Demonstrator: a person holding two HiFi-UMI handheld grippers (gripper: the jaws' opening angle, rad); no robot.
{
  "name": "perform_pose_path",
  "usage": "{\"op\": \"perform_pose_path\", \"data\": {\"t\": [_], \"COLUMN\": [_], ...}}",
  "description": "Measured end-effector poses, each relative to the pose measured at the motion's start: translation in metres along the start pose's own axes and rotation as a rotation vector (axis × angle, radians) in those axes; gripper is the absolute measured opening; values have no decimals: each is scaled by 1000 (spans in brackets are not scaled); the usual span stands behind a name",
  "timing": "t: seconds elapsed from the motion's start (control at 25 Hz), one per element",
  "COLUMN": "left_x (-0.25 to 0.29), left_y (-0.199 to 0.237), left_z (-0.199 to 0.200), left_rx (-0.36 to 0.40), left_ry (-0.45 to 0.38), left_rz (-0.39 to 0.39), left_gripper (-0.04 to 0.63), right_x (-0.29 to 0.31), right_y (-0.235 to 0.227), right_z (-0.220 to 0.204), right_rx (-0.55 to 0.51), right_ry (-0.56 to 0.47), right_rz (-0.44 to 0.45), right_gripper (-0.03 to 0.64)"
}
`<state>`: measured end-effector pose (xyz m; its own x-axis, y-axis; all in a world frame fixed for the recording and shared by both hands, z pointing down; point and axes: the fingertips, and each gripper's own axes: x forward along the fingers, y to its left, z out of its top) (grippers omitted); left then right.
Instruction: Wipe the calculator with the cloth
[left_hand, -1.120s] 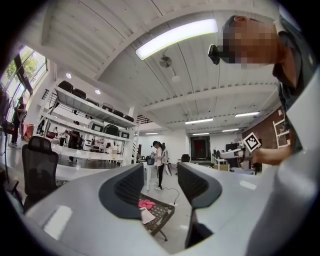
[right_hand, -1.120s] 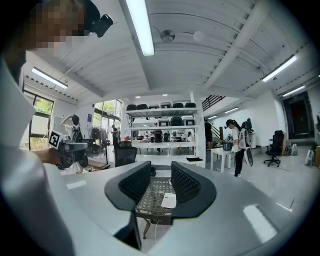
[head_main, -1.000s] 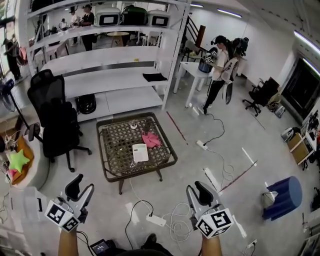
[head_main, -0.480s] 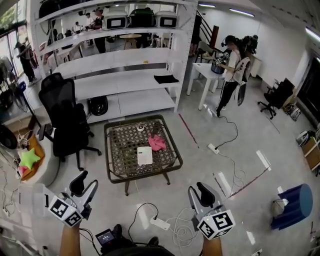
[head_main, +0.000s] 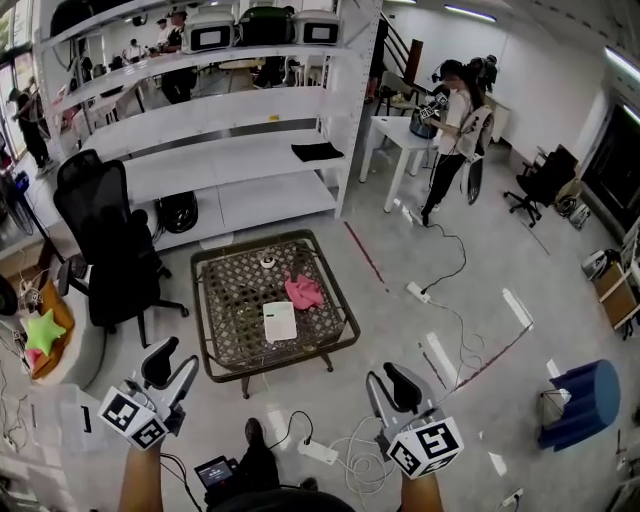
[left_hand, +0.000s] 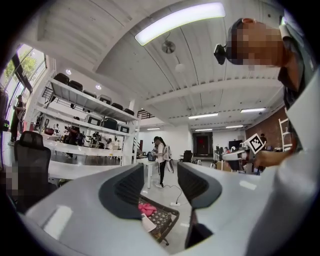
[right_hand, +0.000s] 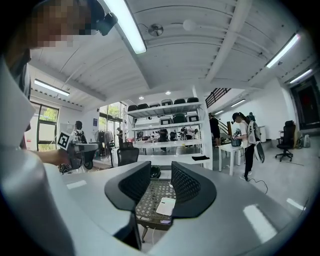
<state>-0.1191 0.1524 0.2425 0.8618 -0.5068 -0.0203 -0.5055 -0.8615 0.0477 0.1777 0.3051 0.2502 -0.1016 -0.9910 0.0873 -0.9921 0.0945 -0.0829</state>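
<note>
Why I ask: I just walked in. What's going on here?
A person holds a left gripper and a right gripper, both with fingers apart and empty, short of a low woven table. A white calculator and a pink cloth lie on it, untouched. Wiping has not begun.

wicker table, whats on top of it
On the wicker table lie a white calculator, a crumpled pink cloth beyond it to the right, and a small round white object near the far edge. Whatever the cloth covers cannot be seen.
</note>
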Motion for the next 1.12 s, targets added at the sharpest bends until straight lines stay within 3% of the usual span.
{"op": "perform_pose_path", "data": {"t": [0.48, 0.76, 1.12], "left_x": [106, 137, 127], "left_y": [123, 203, 249], "left_z": [-9, -21, -9], "left_rx": [-45, -83, -139], "left_ry": [-10, -31, -121], "left_rz": [-143, -161, -135], "left_gripper": [225, 225, 225], "right_x": [133, 209, 271], "right_y": [-10, -3, 23], "right_z": [7, 20, 43], "right_rx": [-11, -16, -46], "right_ry": [70, 90, 128], "right_rz": [-106, -156, -104], "right_gripper": [110, 110, 110]}}
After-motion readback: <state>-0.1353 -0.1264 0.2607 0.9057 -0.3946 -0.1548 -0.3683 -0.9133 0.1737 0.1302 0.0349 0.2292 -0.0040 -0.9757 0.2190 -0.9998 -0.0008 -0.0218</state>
